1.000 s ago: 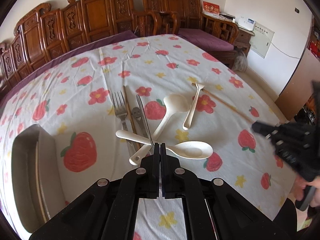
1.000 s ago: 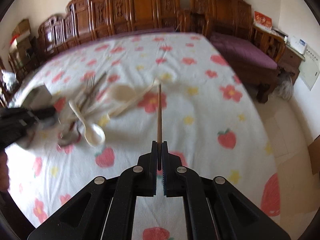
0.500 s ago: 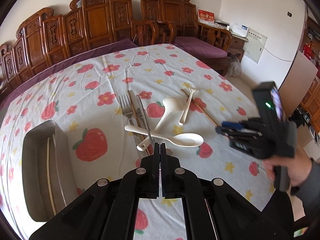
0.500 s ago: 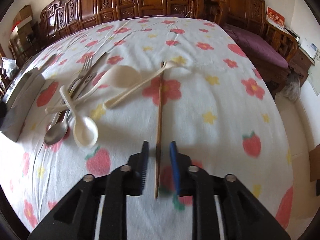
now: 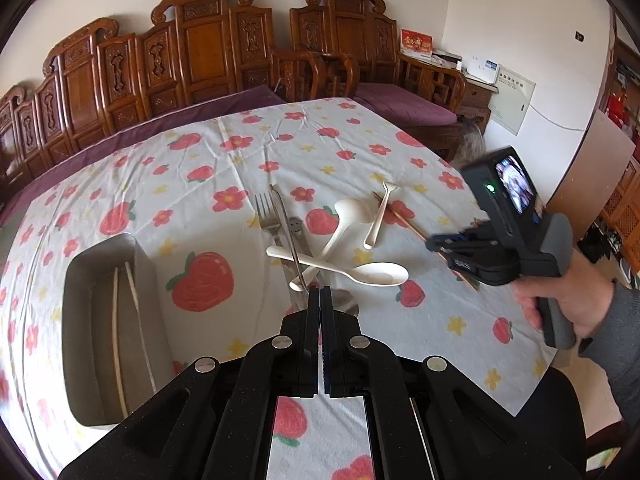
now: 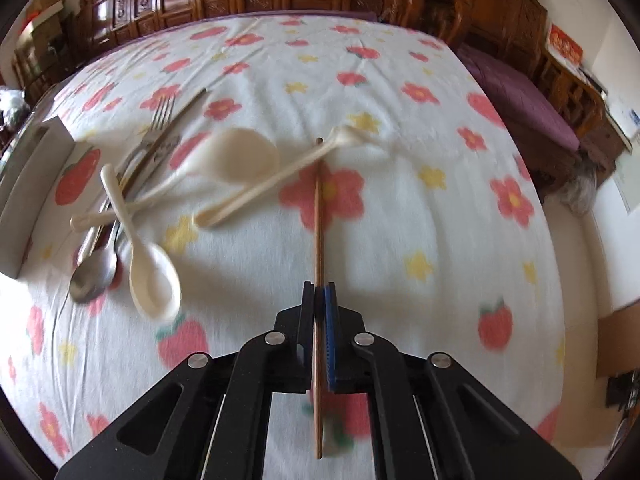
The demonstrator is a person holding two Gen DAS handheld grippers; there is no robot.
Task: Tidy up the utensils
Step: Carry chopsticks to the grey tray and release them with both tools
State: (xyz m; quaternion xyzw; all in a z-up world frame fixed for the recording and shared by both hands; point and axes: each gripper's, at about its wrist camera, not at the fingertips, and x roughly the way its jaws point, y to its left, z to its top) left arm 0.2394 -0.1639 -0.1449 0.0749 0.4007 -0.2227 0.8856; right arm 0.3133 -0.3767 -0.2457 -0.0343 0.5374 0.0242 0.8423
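Observation:
My right gripper (image 6: 319, 288) is shut on a brown wooden chopstick (image 6: 318, 216) that points away from me over the flowered cloth; it also shows in the left wrist view (image 5: 434, 245). My left gripper (image 5: 320, 289) is shut and empty, just in front of a pile of utensils: cream plastic spoons (image 5: 376, 274), a metal fork (image 5: 269, 222), a knife (image 5: 289, 236) and a metal spoon (image 6: 94, 274). A grey tray (image 5: 86, 320) at the left holds two pale chopsticks (image 5: 134, 320).
The table has a white cloth with red flowers and strawberries (image 5: 202, 280). Carved wooden chairs (image 5: 200, 52) line the far side. A purple-cushioned bench (image 5: 404, 106) stands at the right. The table's right edge drops to the floor (image 6: 576, 264).
The right gripper opened around the brown chopstick half a second ago and has now shut on it. The left gripper has pulled back and risen a little, staying shut.

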